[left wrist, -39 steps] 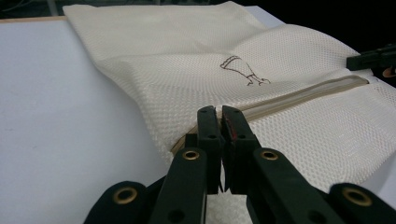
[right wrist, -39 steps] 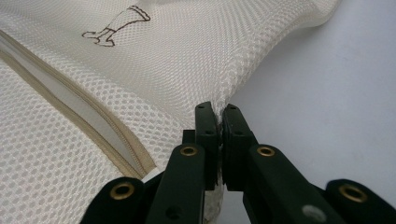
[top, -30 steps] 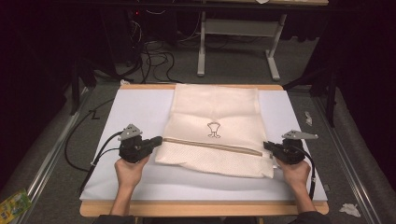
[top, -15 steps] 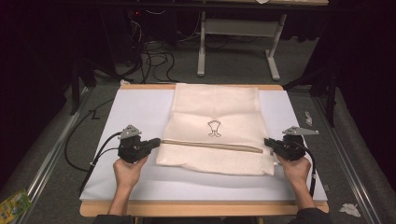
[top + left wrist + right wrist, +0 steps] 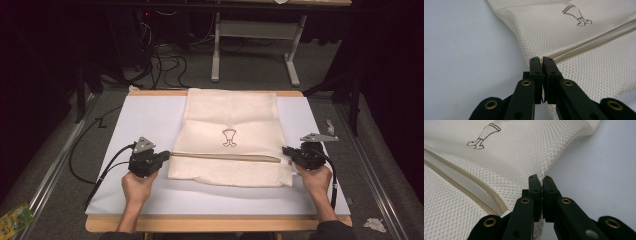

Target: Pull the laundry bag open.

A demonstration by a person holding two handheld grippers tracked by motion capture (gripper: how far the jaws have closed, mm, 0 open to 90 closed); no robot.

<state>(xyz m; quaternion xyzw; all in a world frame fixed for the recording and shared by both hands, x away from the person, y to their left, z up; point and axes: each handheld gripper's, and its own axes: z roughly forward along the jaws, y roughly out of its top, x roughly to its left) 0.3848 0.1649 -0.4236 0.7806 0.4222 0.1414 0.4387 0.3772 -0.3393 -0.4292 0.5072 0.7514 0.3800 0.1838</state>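
Between both jaws, mesh bag [image 5: 230, 145] edges pinched

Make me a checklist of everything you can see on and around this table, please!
Surface: white sheet laid over a wooden table.
Job's things: cream mesh bag lying flat, with a tan zipper line across it and a small dark drawing in the middle.
Clutter: nothing seen on the sheet; scraps and a green packet on the floor.
Grippers: left gripper shut on the bag's edge by the zipper end; right gripper shut on the opposite edge.
Cables: a black cable trails from the left gripper; more cables on the floor behind.
Surroundings: dark room, grey table legs at the back.
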